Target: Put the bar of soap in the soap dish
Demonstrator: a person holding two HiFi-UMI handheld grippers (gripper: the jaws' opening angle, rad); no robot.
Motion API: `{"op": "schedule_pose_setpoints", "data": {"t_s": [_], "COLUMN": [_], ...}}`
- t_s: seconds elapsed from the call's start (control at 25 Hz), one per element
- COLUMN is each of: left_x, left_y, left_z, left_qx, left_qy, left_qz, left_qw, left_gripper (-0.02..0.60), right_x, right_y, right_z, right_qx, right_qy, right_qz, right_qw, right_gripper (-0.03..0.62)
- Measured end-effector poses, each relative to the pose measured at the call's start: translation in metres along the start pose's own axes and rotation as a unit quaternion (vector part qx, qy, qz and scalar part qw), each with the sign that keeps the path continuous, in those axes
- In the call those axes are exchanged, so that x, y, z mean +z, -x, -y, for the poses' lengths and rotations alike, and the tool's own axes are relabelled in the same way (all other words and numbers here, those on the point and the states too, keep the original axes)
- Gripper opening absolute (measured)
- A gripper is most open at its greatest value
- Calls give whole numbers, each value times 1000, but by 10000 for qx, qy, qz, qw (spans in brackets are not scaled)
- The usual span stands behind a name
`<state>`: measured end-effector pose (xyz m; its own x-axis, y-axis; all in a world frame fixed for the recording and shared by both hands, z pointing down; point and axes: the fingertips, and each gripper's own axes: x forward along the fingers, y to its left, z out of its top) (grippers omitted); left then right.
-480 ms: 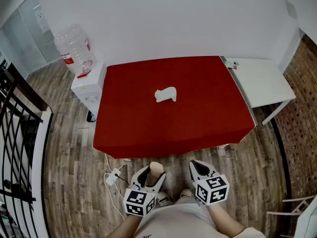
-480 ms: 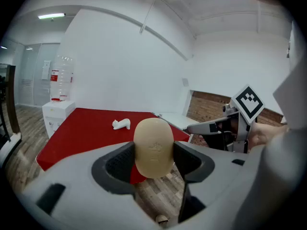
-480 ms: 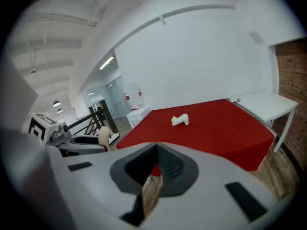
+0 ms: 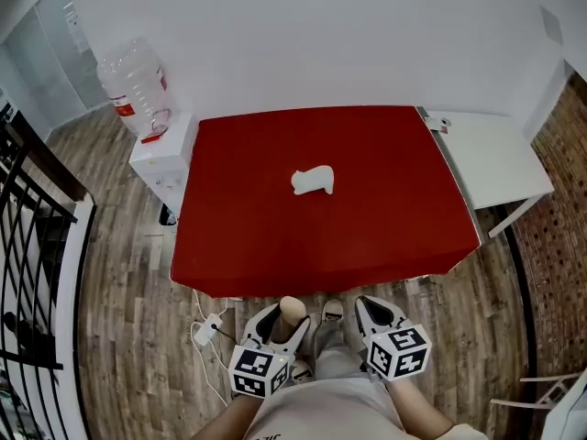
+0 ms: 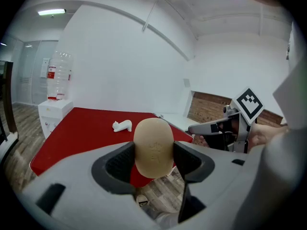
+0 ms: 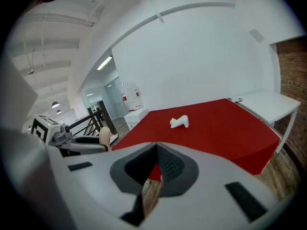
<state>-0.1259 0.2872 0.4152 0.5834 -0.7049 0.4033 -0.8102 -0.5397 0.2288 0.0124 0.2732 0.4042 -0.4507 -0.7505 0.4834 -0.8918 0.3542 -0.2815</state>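
Two handheld grippers hover at the near side of the red table (image 4: 385, 218), short of its edge, probably because the carry has not begun. The left gripper (image 4: 282, 326) pinches the tan soap (image 5: 153, 147) across its narrow width, jaws set wide around it. The soap's long axis stands up out of the jaws, rounded end topmost, which seems to leave its lower end free for setting down. The right gripper (image 6: 158, 171) has its jaws closed together on nothing, apparently spare, and the white dish (image 4: 313, 181) lies well apart at the table's middle, its long axis running left to right.
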Motion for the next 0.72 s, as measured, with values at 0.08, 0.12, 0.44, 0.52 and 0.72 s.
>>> {"op": "schedule_pose_setpoints", "data": {"t_s": [0.08,0.12,0.44,0.52,0.72], "left_x": [7,11,75,91,112], "left_y": [-17,-27,-120,-141,-178], "left_z": [-14,-21,-70,-76,-87], "left_qx": [76,112,308,355,459], "left_qy": [5,11,8,47,82], "left_qz": [5,5,83,131,126], "left_qw": [10000,9999,9995,9993,9988], "left_gripper": [262,262,262,262,262], "right_x": [12,19,100,116,141], "right_y": [-21,-32,-114,-129,-156], "right_z": [10,16,77,92,118], "right_qx": [64,93,294,356,479], "right_qy": [53,80,259,292,315], "right_qz": [0,-3,35,13,-30], "right_qw": [10000,9999,9992,9989,9984], "right_gripper": [3,3,3,3,3]}}
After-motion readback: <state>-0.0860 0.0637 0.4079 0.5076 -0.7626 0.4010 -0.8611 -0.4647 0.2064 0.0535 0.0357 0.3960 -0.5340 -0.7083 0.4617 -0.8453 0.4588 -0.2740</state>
